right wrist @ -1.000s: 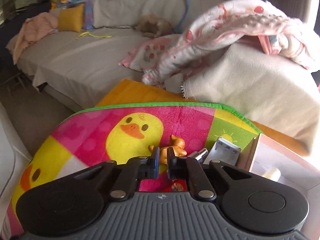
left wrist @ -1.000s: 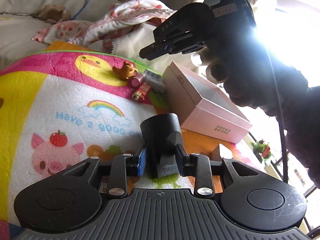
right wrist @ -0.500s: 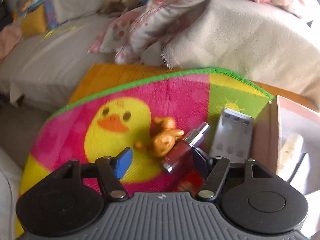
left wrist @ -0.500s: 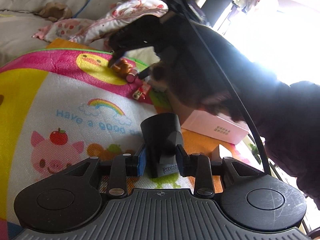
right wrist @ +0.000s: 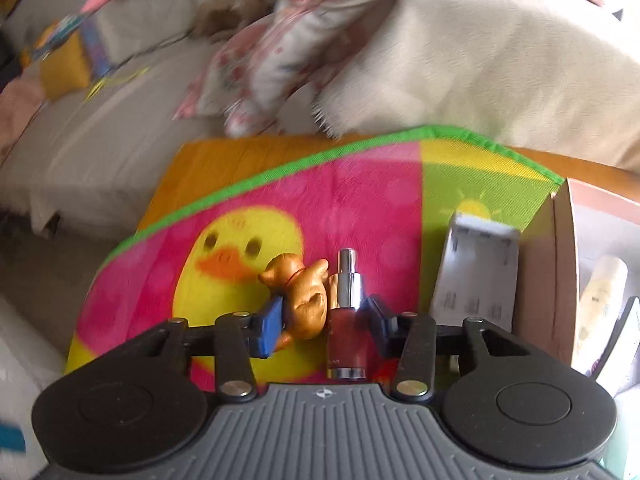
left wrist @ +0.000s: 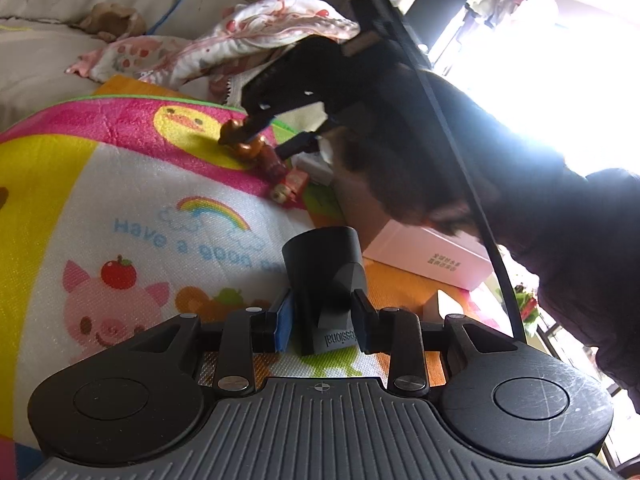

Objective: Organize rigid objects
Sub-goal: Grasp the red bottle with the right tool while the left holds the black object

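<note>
Your right gripper [right wrist: 324, 324] has its fingers spread wide and straddles two things at once: the golden figurine [right wrist: 301, 298] touches the blue pad of your left finger [right wrist: 269, 330], and the red spray bottle [right wrist: 346, 320] lies just inside the right finger, touching the figurine's side. Neither finger has room to spare there. Beyond the right finger lies the white battery charger [right wrist: 478, 268], tight against the wall of the pink box [right wrist: 542, 276]. Ahead of the fingertips the play mat [right wrist: 360, 200] runs bare to its green edge. Your left gripper [left wrist: 322, 316] is clamped on a black cylindrical part [left wrist: 324, 272], with open mat off its left finger.
</note>
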`<state>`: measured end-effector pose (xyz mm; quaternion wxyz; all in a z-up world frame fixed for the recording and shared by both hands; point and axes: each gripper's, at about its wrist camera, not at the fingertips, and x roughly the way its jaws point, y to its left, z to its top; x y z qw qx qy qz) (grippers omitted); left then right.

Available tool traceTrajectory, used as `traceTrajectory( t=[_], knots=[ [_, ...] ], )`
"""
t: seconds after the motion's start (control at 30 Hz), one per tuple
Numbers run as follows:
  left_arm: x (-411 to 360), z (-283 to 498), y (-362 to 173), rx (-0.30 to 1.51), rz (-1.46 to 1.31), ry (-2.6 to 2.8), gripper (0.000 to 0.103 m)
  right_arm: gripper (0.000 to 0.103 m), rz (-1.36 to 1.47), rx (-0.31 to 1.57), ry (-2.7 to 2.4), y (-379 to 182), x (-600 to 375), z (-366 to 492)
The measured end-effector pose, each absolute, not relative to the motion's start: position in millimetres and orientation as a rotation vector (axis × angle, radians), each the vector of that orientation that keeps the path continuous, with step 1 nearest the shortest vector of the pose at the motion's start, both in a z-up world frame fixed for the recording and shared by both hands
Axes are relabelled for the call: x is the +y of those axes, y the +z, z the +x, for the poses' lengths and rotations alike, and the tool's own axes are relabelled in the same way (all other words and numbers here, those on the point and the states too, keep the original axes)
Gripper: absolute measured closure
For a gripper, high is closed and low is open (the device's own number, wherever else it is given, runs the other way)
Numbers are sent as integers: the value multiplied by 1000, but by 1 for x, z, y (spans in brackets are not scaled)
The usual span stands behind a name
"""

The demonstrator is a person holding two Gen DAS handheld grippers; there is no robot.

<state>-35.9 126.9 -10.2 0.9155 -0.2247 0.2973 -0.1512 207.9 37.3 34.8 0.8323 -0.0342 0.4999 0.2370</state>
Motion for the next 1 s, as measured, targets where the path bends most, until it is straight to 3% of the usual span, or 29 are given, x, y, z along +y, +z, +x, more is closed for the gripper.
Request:
traceTrajectory(
  t=[0.1, 0.17, 0.23, 0.3, 0.53, 0.63, 0.7, 0.83, 0.9, 1.0],
  knots=[
    [128, -35, -11, 615, -468, -312, 68, 60, -82, 1029, 565, 45, 28, 189],
    [128, -34, -11, 618, -474, -312, 67, 78, -62, 1002, 631, 59, 17, 174],
    [128, -34, -12, 618, -476, -311, 67, 83, -57, 978, 689, 72, 3, 158],
    [127, -34, -12, 619, -471, -310, 67, 103, -84, 953, 711, 83, -8, 141],
    [127, -34, -12, 621, -470, -307, 67, 102, -179, 858, 730, 91, -47, 95],
    [127, -34, -12, 621, -469, -307, 66, 87, -172, 909, 751, 82, -51, 93],
    [127, -34, -12, 621, -469, -307, 67, 66, -145, 947, 763, 72, -49, 97],
    [128, -34, -12, 622, -476, -310, 67, 53, -102, 968, 757, 59, -39, 102],
    [128, -34, -12, 622, -478, -310, 67, 40, -106, 970, 778, 56, -30, 98],
    [128, -34, -12, 622, -478, -310, 67, 40, -154, 975, 772, 53, -16, 93]
  ],
)
